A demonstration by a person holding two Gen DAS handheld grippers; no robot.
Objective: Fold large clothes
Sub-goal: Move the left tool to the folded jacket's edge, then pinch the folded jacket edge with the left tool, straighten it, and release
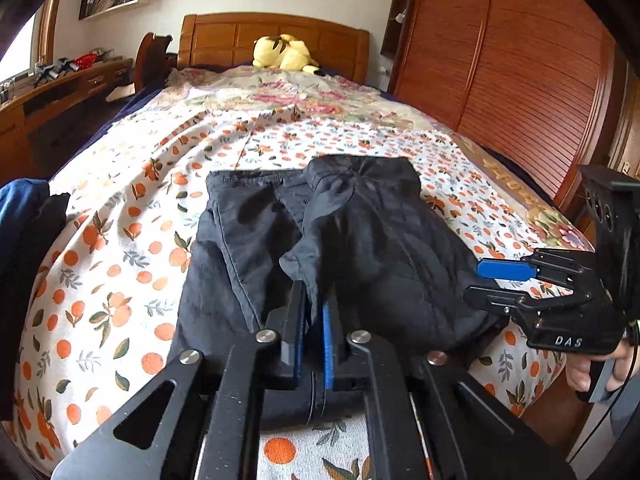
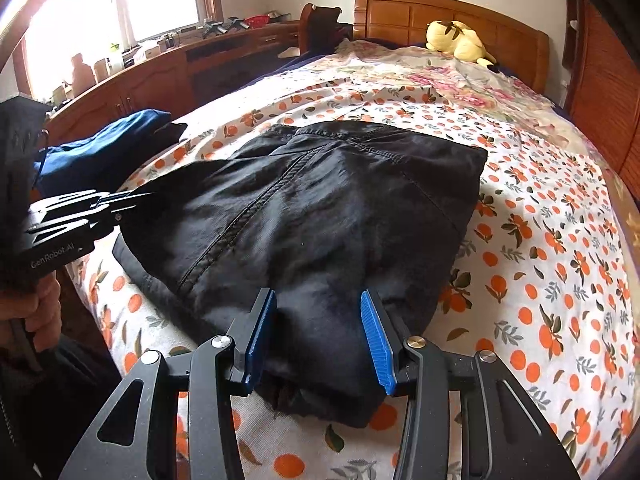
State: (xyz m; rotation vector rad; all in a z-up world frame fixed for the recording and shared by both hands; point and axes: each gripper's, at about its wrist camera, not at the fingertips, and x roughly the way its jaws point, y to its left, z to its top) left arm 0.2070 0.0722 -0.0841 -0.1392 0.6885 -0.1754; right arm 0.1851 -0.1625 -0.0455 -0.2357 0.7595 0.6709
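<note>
A blue garment [image 2: 108,136] lies bunched at the left edge of the bed [image 2: 560,280], beside the long wooden counter [image 2: 168,76] under the window. The bed wears a soft white sheet printed with oranges and leaves, slightly wrinkled.

The left hand-held gripper [image 1: 312,320] has its blue-padded fingers drawn together, clamped on a fold of the black trousers [image 1: 348,240] at their near edge; the cloth rises from the pinch in a loose ridge. The trousers are thin, matte, faintly crinkled fabric with stitched seams, folded into a rough rectangle in the middle of the bed, waistband toward the headboard [image 1: 276,36].

The right hand-held gripper [image 2: 318,336] sits just right of the left one, its ribbed blue pads [image 2: 376,344] spread apart on either side of the rounded near fold of the trousers, the cloth bulging between them; whether the pads touch it is unclear.

At the far end, a yellow plush toy [image 2: 456,42] rests against the headboard on a flowered quilt [image 2: 460,84]. A slatted wooden wardrobe [image 1: 520,72] stands to the right.
</note>
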